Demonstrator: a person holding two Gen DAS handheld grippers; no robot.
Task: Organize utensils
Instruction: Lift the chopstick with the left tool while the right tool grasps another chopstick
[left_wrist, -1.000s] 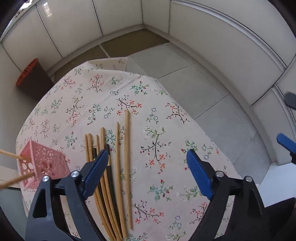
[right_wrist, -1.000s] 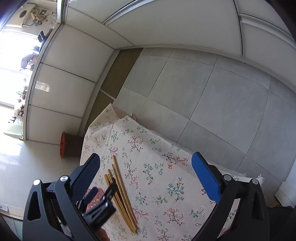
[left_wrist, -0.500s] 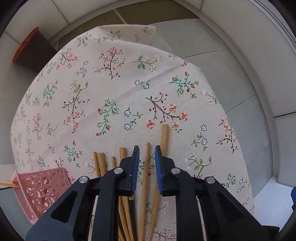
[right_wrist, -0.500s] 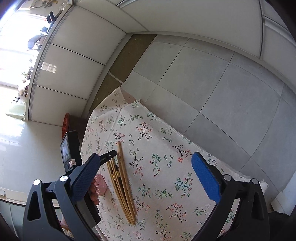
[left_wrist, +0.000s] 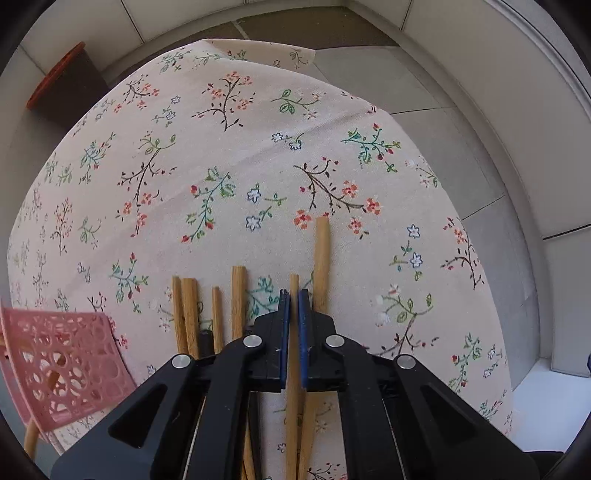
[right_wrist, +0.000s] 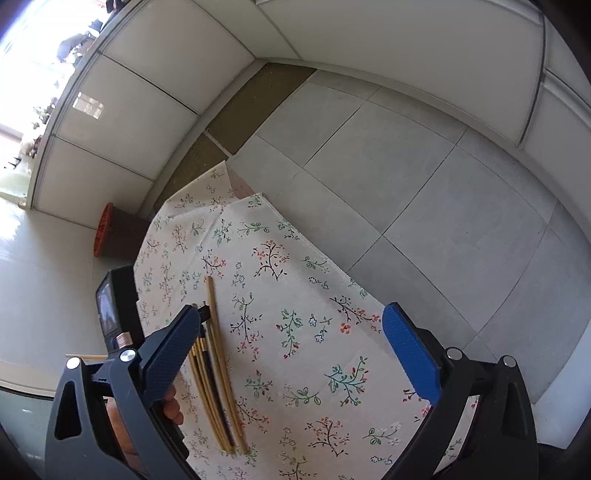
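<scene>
Several wooden chopsticks (left_wrist: 238, 295) lie side by side on the floral tablecloth (left_wrist: 221, 166). My left gripper (left_wrist: 293, 292) points almost straight down on them; its jaws are closing, and the blue pads press the sides of one thin chopstick (left_wrist: 294, 282). A longer chopstick (left_wrist: 322, 254) lies just to its right. A pink lattice basket (left_wrist: 62, 354) stands at the left with chopsticks in it. In the right wrist view the chopstick bundle (right_wrist: 218, 362) shows at lower left. My right gripper (right_wrist: 291, 310) hangs open above the cloth, holding nothing.
A dark bin with an orange rim (left_wrist: 59, 85) stands on the floor beyond the table's far left. The cloth's far edge (right_wrist: 314, 243) drops to grey floor tiles (right_wrist: 406, 166). White wall panels enclose the corner. A hand (right_wrist: 171, 406) holds the left gripper.
The left gripper came down onto the chopsticks, and its jaws went from wide open to shut around one chopstick. The right gripper shifted and rolled a little, still open.
</scene>
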